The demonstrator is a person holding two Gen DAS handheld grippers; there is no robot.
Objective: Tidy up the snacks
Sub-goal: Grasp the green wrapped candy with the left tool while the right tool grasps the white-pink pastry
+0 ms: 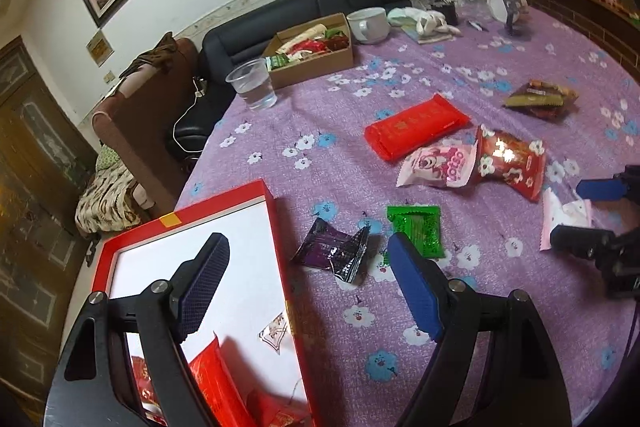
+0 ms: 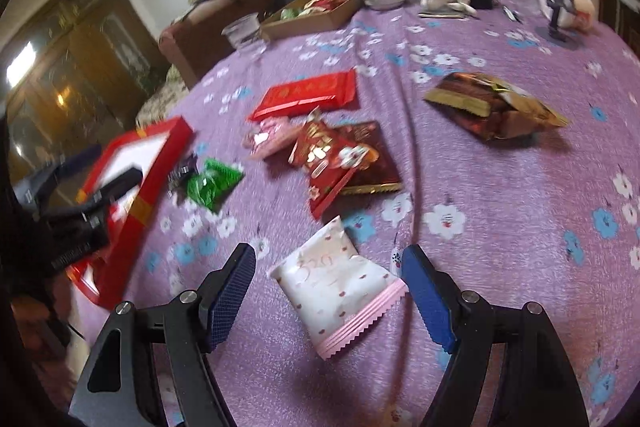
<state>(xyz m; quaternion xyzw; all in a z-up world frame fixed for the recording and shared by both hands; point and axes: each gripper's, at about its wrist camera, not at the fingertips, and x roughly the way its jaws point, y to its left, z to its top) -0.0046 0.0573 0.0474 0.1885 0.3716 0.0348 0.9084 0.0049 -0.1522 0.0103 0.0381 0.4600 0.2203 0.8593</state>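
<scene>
My left gripper [image 1: 308, 259] is open, its left finger over the red box [image 1: 280, 267] with a white inside, its right finger beside a purple packet [image 1: 332, 251] and a green packet [image 1: 416, 231]. My right gripper [image 2: 328, 283] is open around a white and pink packet [image 2: 340, 291] lying on the purple cloth; that packet also shows in the left wrist view [image 1: 564, 219]. A flat red pack [image 1: 416, 127], a pink Lotso packet [image 1: 440, 163] and a red flowered packet [image 1: 512, 159] lie mid-table. A brown and gold bag [image 2: 496, 107] lies far right.
A cardboard box [image 1: 312, 67] of snacks, a plastic cup of water [image 1: 252, 83] and a white mug [image 1: 370, 23] stand at the table's far edge. A plush toy [image 1: 428, 23] and a small stand [image 1: 512, 11] are at the back. Sofas stand beyond the table.
</scene>
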